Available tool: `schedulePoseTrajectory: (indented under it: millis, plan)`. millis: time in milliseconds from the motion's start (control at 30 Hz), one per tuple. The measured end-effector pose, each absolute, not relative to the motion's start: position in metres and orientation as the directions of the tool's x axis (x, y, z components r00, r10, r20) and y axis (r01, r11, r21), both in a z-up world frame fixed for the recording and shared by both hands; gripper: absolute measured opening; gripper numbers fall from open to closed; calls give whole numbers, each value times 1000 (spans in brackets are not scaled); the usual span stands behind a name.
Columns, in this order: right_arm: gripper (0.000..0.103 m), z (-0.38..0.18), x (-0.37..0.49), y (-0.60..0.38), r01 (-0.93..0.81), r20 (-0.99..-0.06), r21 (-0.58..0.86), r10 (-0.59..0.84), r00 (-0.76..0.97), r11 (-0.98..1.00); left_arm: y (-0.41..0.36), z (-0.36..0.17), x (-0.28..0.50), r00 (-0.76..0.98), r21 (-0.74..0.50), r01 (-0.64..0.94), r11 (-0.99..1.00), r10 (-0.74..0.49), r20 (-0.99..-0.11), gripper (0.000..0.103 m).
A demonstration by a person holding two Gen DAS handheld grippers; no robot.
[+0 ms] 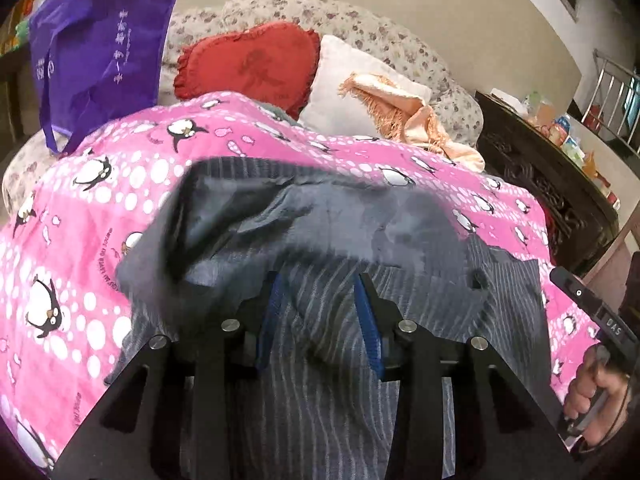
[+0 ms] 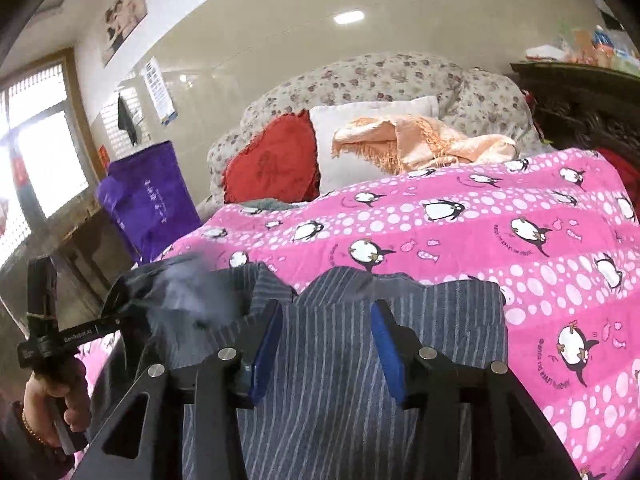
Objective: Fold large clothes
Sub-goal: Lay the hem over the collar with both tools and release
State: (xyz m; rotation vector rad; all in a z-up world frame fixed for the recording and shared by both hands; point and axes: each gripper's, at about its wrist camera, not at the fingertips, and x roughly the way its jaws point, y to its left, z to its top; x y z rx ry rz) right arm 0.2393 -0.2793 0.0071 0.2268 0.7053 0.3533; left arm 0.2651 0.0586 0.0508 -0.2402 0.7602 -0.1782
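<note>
A large dark grey striped garment [image 1: 332, 360] lies on a pink penguin-print quilt [image 1: 100, 208]; it also shows in the right wrist view [image 2: 340, 360] on the quilt [image 2: 500, 240]. My left gripper [image 1: 320, 280] is open, its blue pads spread just above the cloth; a blurred grey fold [image 1: 280, 220] lies ahead of it. My right gripper [image 2: 326, 308] is open over the garment's far edge. Each hand-held gripper shows in the other's view: the right one [image 1: 596, 312], the left one [image 2: 52, 336].
A floral sofa back [image 1: 320, 12] holds a red heart cushion [image 1: 248, 64], a white pillow [image 1: 352, 88] and a peach fringed scarf [image 1: 412, 116]. A purple tote bag [image 1: 96, 48] stands at the left. A dark carved cabinet [image 1: 540, 168] with bottles stands at the right.
</note>
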Motion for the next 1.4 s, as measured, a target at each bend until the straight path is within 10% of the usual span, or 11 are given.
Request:
schedulePoseTrajectory:
  millis: [267,533,667,867,967,1233,1300,1400]
  plan:
    - [44,-17,244,-193,-384,-714,241,430,552,892,43,7,265,703,-155,25,988,-128,-700,37]
    - [45,-54,296,-180,-284,-737,34,216,641,958,93,-11,258,719,-438,-41,898,-278,-637,37]
    - [89,-63,314,-189,-229,-710,-5,158,686,973,100,-13,258,728,-487,-37,873,-310,-611,37]
    - [91,-66,334,-205,-213,-710,98,219,670,972,105,-10,257,729,-522,-31,852,-338,-595,37]
    - [66,-50,333,-204,-148,-684,36,132,717,988,106,-10,256,728,-532,-28,846,-348,-591,37]
    - [62,17,263,-172,-296,-644,120,301,703,948,109,-10,254,726,-555,-18,832,-371,-579,37]
    - [28,5,248,-145,-371,-721,146,356,595,917,110,-10,254,728,-567,-11,824,-383,-569,38]
    - [22,-29,257,-125,-376,-818,176,347,459,910,110,-10,253,728,-570,-8,822,-386,-567,39]
